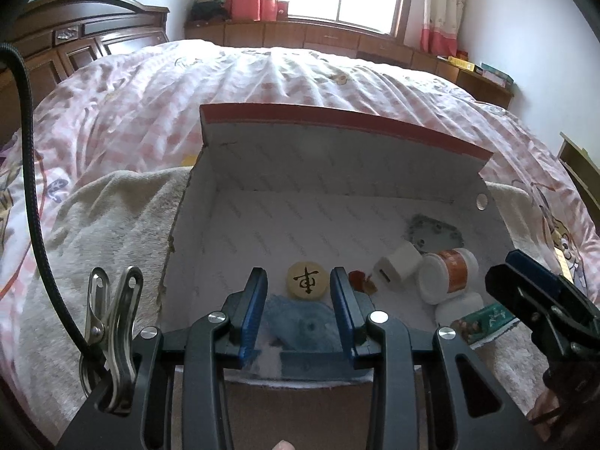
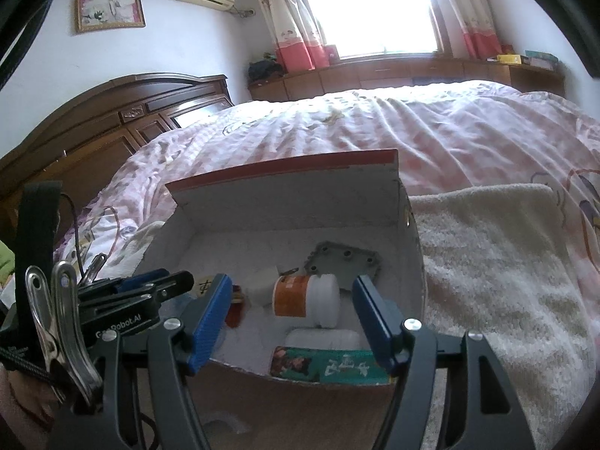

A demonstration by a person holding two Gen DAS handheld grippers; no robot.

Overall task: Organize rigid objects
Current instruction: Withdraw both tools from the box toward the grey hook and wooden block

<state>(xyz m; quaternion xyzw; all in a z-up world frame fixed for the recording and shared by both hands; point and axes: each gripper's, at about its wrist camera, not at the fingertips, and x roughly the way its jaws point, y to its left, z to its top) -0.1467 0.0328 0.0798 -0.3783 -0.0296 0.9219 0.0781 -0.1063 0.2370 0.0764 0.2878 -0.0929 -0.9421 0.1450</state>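
An open cardboard box (image 1: 337,150) with a white inside stands on a towel on the bed. In it lie a round wooden chess piece (image 1: 308,276), a blue fuzzy item (image 1: 300,328), a small red piece (image 1: 358,276), a white cube (image 1: 397,268), an orange-labelled white jar (image 1: 448,272), a grey plate (image 1: 435,234) and a green packet (image 1: 487,320). My left gripper (image 1: 299,292) is open and empty above the box's near edge, its tips either side of the chess piece. My right gripper (image 2: 290,311) is open and empty over the jar (image 2: 305,300) and the packet (image 2: 330,369).
A cream towel (image 2: 487,281) lies under the box and spreads to its sides. A pink checked quilt (image 1: 300,75) covers the bed. A dark wooden headboard (image 2: 123,123) is at the left; low wooden cabinets (image 1: 318,37) run under the window.
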